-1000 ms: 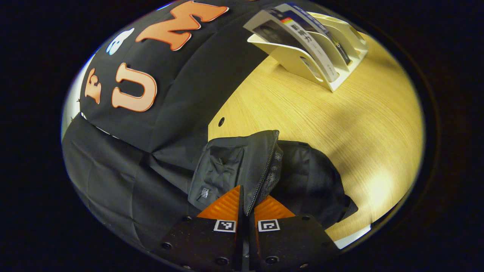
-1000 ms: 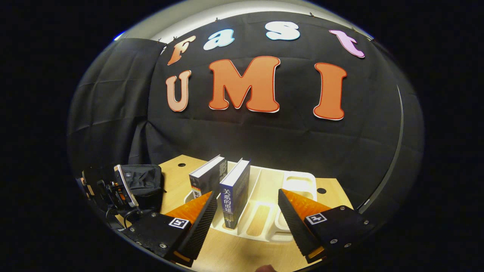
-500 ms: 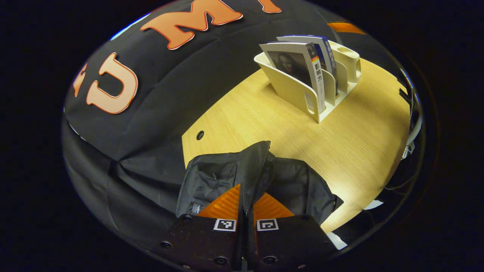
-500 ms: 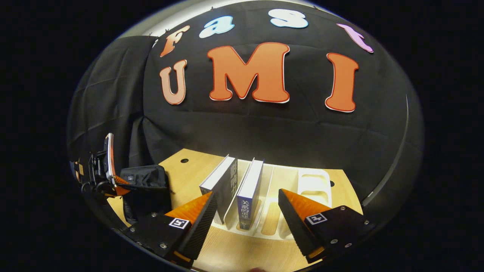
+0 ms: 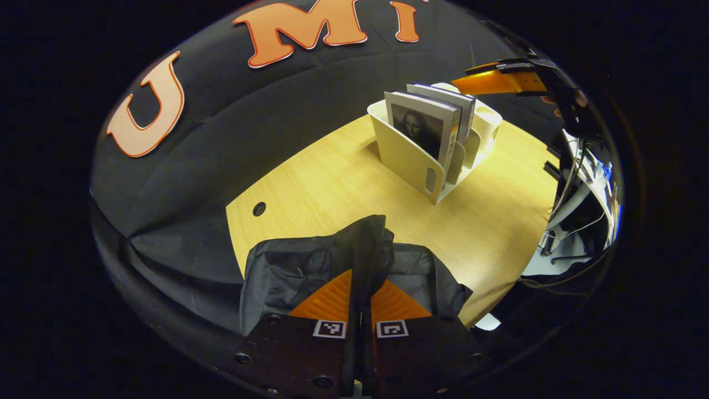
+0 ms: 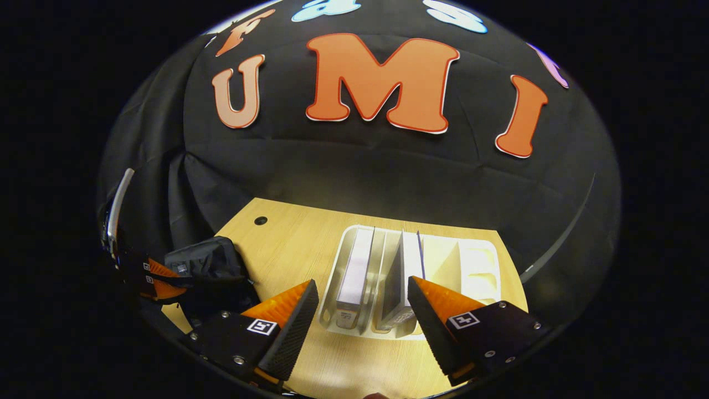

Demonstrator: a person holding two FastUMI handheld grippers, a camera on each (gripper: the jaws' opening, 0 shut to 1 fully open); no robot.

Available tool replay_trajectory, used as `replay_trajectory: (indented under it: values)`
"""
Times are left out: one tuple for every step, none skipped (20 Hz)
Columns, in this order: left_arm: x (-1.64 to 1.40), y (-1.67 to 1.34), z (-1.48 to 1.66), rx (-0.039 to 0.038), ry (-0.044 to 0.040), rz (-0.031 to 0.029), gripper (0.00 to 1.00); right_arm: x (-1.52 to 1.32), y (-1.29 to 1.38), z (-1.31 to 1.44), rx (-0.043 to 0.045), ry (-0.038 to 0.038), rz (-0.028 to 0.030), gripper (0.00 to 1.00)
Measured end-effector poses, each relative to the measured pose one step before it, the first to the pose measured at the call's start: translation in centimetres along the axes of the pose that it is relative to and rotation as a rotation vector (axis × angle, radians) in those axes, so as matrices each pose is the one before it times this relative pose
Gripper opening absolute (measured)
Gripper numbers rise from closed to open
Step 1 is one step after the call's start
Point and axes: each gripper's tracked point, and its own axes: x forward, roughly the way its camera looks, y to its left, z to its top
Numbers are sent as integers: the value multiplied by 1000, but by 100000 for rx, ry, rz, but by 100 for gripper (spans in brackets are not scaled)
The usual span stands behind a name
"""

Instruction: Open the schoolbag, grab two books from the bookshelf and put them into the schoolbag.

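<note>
- The pale wooden counter (image 6: pixel 310 244) carries everything; the book-fetching step is judged in hand.
- The black fabric schoolbag (image 5: pixel 310 266) is held up by its zippered flap, clamped in the left tool (image 5: pixel 361 296).
- The cream plastic bookshelf (image 6: pixel 476 266) holds two upright paperback books (image 6: pixel 354 271) directly under the wide-spread right tool (image 6: pixel 363 310); descent and closing on one book is called for next.

Schoolbag (image 5: pixel 310 266) at the near-left corner of the table (image 5: pixel 343 183), its raised flap pinched between the fingers of the left gripper (image 5: pixel 360 296). Bookshelf (image 6: pixel 476 271) farther along the table, before the wall cloth; two books (image 6: pixel 354 271) upright in adjacent slots. Right gripper (image 6: pixel 363 318), fingers apart, above the bookshelf.
</note>
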Motion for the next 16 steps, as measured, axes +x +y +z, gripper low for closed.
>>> replay_trajectory:
  values:
    - [-238, 661, 331, 1146, -746, -765, 6, 305, 453, 311, 443, 3763, 598, 96]
    - [-352, 788, 275, 463, -846, -311, 6, 243, 288, 226, 1296, 3289, -288, 96]
    - [-135, 263, 346, 27, -876, -1171, 6, 414, -78, -29, 898, 4271, 68, 96]
    - [-199, 9, 219, -583, -1079, -1017, 6, 532, -124, 50, 1472, 3393, -442, 96]
    - [-219, 103, 236, 107, -1100, -467, 6, 663, 217, -183, 720, 4645, 1385, 96]
    - [-238, 424, 290, 770, -1390, 1203, 6, 907, 117, -178, 867, 4239, 1320, 96]
    - [-15, 245, 190, -276, -896, 1441, 6, 816, 96, -141, 281, 4347, 1303, 96]
    - [-111, 217, 155, -1316, -919, 880, 6, 828, 9, -31, -322, 3744, 297, 97]
    - [-7, -180, -8, -2270, -256, 66, 6, 737, -234, 388, -1793, 2031, -749, 97]
    - [120, -312, -169, -1689, -330, -111, 6, 1110, 74, 328, -1863, 1512, 242, 97]
    - [51, 131, -51, -1605, 260, 618, 6, 960, 12, 156, -129, 2932, 240, 97]
    - [183, 373, -9, -1713, 87, 1415, 6, 736, 212, 190, 439, 3223, 1301, 97]
    - [78, 263, 77, -1757, 33, 1803, 6, 935, -121, 346, -300, 2844, -41, 97]
    - [-30, 333, -83, -1540, 141, 1392, 6, 869, -448, 110, -1453, 2810, -833, 97]
    - [-90, -94, -13, -1277, 173, 764, 6, 1012, -118, 211, -1039, 2904, 410, 96]
    - [60, -100, -116, -1065, 492, 566, 6, 789, 166, -125, 527, 4645, 1508, 95]
